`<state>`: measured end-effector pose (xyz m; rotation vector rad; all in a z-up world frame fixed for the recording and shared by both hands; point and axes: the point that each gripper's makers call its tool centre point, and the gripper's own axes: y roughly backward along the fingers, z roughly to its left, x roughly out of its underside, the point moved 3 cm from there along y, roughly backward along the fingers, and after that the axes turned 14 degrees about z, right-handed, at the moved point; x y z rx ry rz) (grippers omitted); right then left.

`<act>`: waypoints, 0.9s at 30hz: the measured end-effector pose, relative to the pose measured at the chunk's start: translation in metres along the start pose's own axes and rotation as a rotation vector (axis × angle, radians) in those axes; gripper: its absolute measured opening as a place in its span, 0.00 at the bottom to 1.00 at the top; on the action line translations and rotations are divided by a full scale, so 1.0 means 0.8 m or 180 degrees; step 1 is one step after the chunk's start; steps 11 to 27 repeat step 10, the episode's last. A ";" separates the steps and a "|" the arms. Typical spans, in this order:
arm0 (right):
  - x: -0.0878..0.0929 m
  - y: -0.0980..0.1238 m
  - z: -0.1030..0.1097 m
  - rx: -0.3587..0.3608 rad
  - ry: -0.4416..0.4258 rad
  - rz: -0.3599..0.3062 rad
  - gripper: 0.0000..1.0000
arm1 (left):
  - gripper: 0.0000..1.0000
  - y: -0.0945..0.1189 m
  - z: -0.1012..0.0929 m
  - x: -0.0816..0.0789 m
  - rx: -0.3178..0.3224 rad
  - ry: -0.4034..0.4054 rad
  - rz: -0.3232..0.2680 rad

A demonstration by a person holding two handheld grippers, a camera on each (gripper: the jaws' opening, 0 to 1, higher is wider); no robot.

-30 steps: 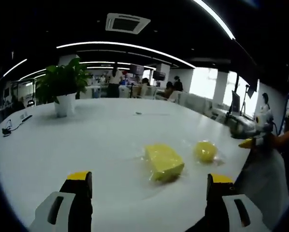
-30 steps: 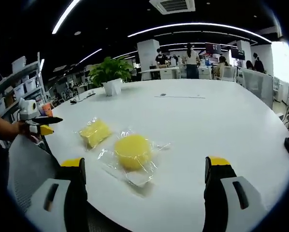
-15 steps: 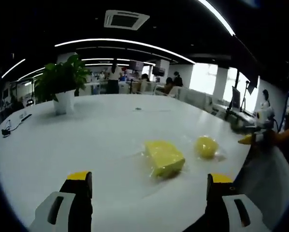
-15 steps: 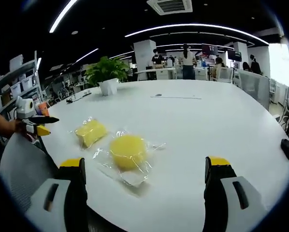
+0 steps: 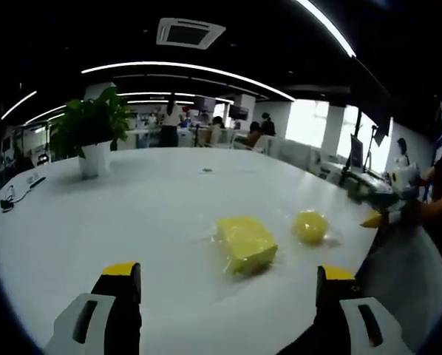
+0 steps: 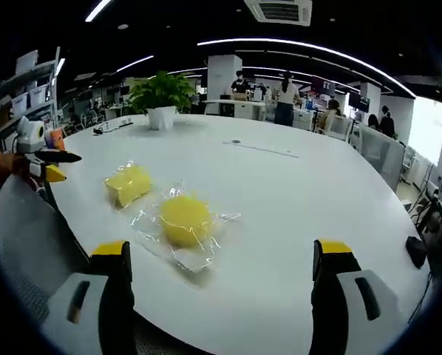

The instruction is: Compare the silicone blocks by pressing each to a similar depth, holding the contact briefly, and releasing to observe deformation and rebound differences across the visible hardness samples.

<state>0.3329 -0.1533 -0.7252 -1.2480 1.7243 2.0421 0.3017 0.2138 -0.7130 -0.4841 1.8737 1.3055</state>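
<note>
No press begun: left gripper (image 5: 225,285) and right gripper (image 6: 219,266) both jaws apart, empty, short of the rectangular yellow block (image 5: 245,244) and round yellow block (image 6: 184,219), bagged, side by side near the white table's (image 6: 295,192) edge.

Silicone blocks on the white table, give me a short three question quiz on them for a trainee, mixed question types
1. True or false: the round yellow block lies inside a clear plastic wrapper.
2. Multiple choice: in the right gripper view, the rectangular yellow block lies (A) stacked on the round one, (B) beside it, apart, on the white table, (C) under the potted plant.
3. Short answer: is the right gripper touching either block?

Key:
1. True.
2. B.
3. No; its jaws stand open, short of the round block. The left gripper is likewise open, short of the rectangular block.
</note>
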 end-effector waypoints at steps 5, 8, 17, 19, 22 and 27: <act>-0.011 0.001 -0.013 0.0003 -0.0232 -0.0214 0.94 | 1.00 -0.001 -0.002 0.001 -0.0021 -0.0079 0.0039; -0.015 0.000 -0.008 -0.0016 -0.0178 -0.0230 0.95 | 1.00 -0.002 0.000 0.002 -0.0048 -0.0084 0.0073; -0.015 -0.004 0.000 -0.0128 -0.0108 -0.0211 0.96 | 1.00 0.000 0.001 -0.001 -0.0087 -0.0115 0.0018; -0.015 -0.004 0.000 -0.0128 -0.0108 -0.0211 0.96 | 1.00 0.000 0.001 -0.001 -0.0087 -0.0115 0.0018; -0.015 -0.004 0.000 -0.0128 -0.0108 -0.0211 0.96 | 1.00 0.000 0.001 -0.001 -0.0087 -0.0115 0.0018; -0.015 -0.004 0.000 -0.0128 -0.0108 -0.0211 0.96 | 1.00 0.000 0.001 -0.001 -0.0087 -0.0115 0.0018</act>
